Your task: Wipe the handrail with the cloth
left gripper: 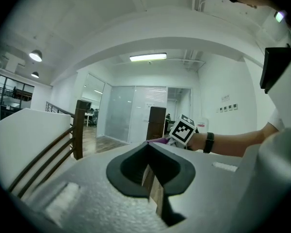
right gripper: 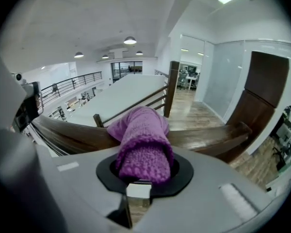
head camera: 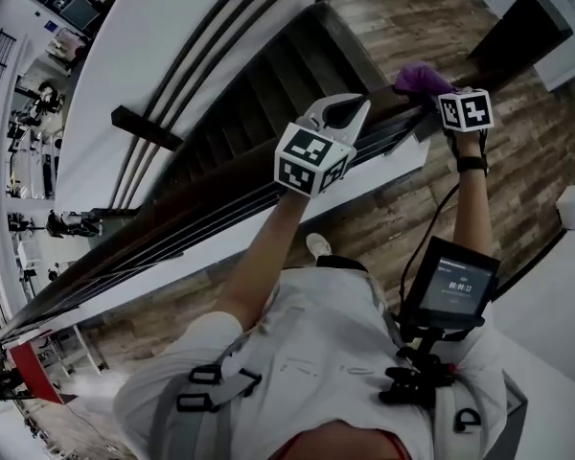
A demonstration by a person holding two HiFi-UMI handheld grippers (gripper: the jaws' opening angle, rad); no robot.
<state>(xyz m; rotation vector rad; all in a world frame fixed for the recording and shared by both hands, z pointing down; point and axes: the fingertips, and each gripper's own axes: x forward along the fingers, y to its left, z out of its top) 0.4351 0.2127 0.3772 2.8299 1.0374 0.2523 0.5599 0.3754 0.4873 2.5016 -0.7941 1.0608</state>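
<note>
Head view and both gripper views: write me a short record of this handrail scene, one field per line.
cloth: purple, knitted, bunched up, lying over the top of the rail
handrail: dark wood, running along the stairwell
right hand-held gripper: shut on the cloth, holding it against the handrail
left hand-held gripper: jaws together, holding nothing, over the handrail to the left of the cloth

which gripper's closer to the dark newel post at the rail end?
Right. The right gripper, shut on the purple cloth on the handrail, is just short of the newel post; the left gripper is farther back along the rail.
</note>
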